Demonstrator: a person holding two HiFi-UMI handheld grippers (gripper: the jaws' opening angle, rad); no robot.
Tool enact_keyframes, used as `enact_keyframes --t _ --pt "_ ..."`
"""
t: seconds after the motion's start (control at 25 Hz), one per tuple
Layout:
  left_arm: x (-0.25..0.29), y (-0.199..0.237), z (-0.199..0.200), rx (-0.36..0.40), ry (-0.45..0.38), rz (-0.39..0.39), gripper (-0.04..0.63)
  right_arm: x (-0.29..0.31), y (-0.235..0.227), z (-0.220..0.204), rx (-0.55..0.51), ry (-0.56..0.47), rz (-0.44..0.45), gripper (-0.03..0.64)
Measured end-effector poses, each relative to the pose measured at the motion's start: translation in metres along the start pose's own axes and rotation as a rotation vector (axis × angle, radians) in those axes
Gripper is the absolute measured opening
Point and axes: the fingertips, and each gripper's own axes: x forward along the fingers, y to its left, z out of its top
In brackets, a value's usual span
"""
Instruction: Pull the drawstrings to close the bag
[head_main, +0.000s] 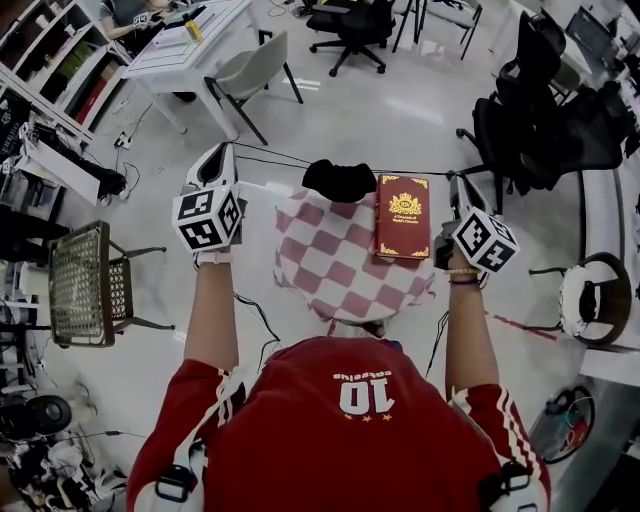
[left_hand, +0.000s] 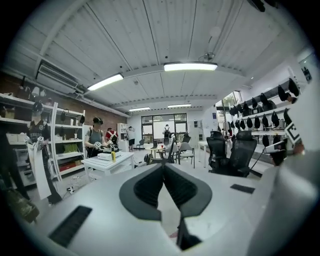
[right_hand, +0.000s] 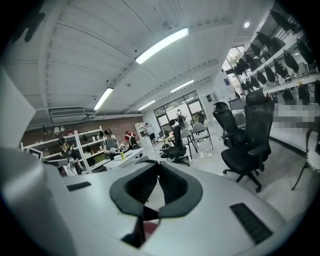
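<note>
Handling looks easy but fiddly: the small black soft cloth bag (head_main: 340, 180), at 12 o'clock on the red-and-white checked cloth-covered table (head_main: 320, 275), seems light and limp, so it may slide rather than cinch. Its thin black drawstrings (head_main: 275, 158) are the place to grip; they run taut toward 9 and 3 o'clock. Both arms reach forward and are spread wide, and the left gripper (head_main: 222, 152) and right gripper (head_main: 458, 185) each have their jaws pinched together on a cord. A red hardback book (head_main: 403, 215) lies just beside the bag at 4 o'clock.
</note>
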Motion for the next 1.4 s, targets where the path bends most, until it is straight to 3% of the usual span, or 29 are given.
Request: enact_keyframes --t 0.28,0.6,0.88,1.4 --pt "-0.021 -0.032 -0.084 -0.058 0.155 -0.150 0.018 -0.019 -0.003 -0.064 0.020 0.109 -0.020 0.025" --pt "-0.052 -0.084 -0.135 -0.057 0.255 -0.354 0.018 -0.058 -0.004 -0.113 0.019 0.171 -0.057 0.026" --pt "-0.077 -0.100 -0.163 -0.081 0.288 -0.409 0.020 -0.095 -0.004 -0.155 0.019 0.217 -0.111 0.026" --pt "-0.121 -0.131 -0.199 -0.052 0.346 -0.535 0.040 -0.164 -0.011 -0.221 0.015 0.322 -0.209 0.029"
